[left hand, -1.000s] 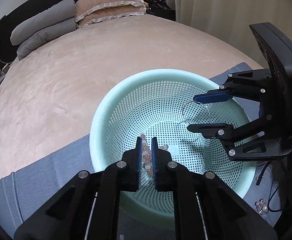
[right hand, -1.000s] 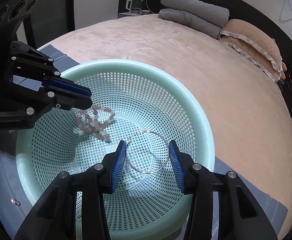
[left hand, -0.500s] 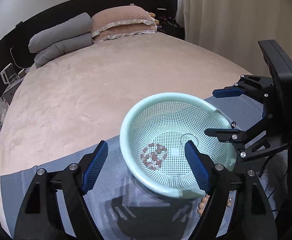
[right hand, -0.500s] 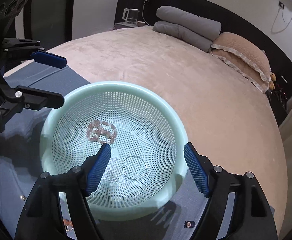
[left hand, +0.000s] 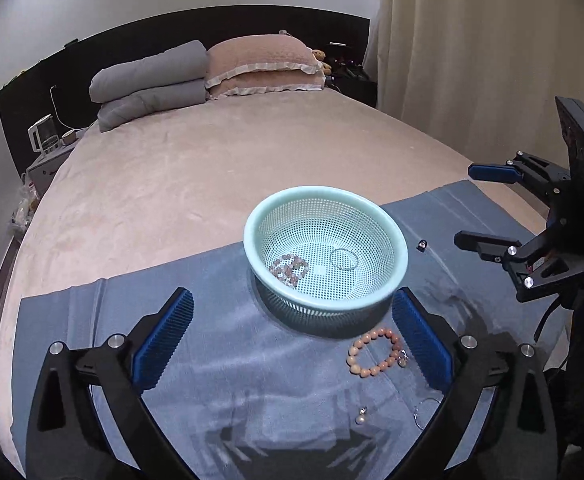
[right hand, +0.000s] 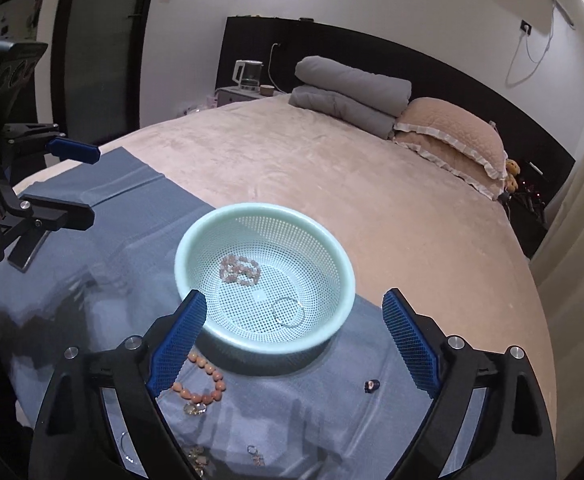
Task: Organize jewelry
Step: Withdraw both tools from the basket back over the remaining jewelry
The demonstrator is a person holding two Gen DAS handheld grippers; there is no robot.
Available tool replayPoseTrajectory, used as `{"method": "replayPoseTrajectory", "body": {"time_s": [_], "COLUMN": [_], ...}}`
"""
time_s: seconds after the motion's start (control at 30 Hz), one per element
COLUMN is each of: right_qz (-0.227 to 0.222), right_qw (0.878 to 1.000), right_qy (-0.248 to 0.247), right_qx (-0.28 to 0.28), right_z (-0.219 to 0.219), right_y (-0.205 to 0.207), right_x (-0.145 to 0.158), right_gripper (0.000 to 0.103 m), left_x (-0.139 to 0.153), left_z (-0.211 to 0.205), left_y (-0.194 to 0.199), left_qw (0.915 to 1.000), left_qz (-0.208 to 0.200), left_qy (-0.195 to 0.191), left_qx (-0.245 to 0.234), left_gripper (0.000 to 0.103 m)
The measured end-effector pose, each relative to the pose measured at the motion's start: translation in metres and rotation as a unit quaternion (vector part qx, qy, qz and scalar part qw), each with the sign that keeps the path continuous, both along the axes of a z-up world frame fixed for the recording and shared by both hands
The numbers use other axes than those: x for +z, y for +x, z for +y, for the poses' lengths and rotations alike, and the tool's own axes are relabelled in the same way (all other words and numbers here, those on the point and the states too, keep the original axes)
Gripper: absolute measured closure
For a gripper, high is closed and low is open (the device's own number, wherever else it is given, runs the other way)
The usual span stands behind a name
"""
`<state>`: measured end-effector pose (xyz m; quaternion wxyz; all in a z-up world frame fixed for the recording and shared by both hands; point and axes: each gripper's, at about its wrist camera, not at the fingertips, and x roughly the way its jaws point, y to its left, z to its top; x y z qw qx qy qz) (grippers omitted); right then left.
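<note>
Left gripper [left hand: 292, 336] stands spread wide over the blue cloth [left hand: 220, 360], nothing between its blue pads; its jaws have just been opening. Right gripper [right hand: 294, 336] likewise gapes, empty, jaws just been opening too. From the left wrist view the right gripper shows at the right edge, clear of the basket.

Green mesh basket [left hand: 400, 264] sits on the cloth, ahead of both grippers, touched by neither. Inside it: a pale pink bead bracelet [left hand: 289, 269] coiled on the left of the floor, and a thin hoop [left hand: 344, 259] lying flat to its right, the two apart.

On the cloth just outside the basket, near side: an orange bead bracelet [left hand: 374, 351] with a small charm, lying in a ring just beside the left gripper's right finger. Closer to the camera, a small pearl-like piece [left hand: 361, 416] and a thin ring of wire [left hand: 424, 410], partly hidden by the finger. A small dark piece [left hand: 423, 245] lies on the cloth to the right of the basket. Right wrist view adds a few more small bits at the bottom edge [right hand: 254, 454]; too small to identify.

Cloth is spread across the foot of a bed with a pink cover [left hand: 212, 168]. Folded grey quilts [left hand: 152, 80] and pink pillows [left hand: 264, 64] lie at the headboard, well apart from the work.
</note>
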<state>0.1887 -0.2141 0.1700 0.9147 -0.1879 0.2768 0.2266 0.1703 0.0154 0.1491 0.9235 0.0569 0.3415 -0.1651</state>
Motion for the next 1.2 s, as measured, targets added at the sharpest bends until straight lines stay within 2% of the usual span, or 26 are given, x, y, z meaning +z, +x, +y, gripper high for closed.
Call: {"method": "replayPoseTrajectory", "body": {"time_s": [0.2,0.47,0.73,0.93,1.13,1.17,1.2], "right_qz": [-0.008,0.014,0.057,0.071,0.093,0.099,0.108], "right_qw": [0.998,0.992,0.988,0.984,0.984,0.984,0.983], "right_qy": [0.054,0.098,0.057,0.052,0.048,0.049,0.048], "right_qx": [-0.029,-0.075,-0.135,-0.152,-0.145,-0.140,-0.138], "right_z": [-0.025,-0.041,-0.052,-0.061,-0.060,-0.060,-0.059], "right_y": [-0.039,-0.075,-0.069,-0.054,-0.037,-0.035,-0.032], "right_x": [-0.009,-0.058,-0.134,-0.162,-0.179,-0.181,-0.184], "right_gripper": [0.013,0.009,0.009,0.010,0.011,0.017,0.037], "left_x": [-0.017,-0.085,-0.149,-0.167,-0.174,-0.175,-0.178], "left_z": [-0.003,-0.006,-0.013,-0.014,-0.022,-0.025,-0.028], "left_y": [-0.037,-0.064,-0.060,-0.050,-0.041,-0.039,-0.038], "left_qw": [1.0000,0.9994,0.9955,0.9955,0.9963,0.9963,0.9965], "left_qz": [0.001,0.033,0.089,0.090,0.083,0.083,0.081], "left_qy": [0.010,-0.010,-0.029,-0.019,-0.018,-0.017,-0.014], "left_qx": [0.000,0.002,0.017,0.022,0.016,0.016,0.016], "left_gripper": [0.006,0.006,0.006,0.006,0.007,0.007,0.009]}}
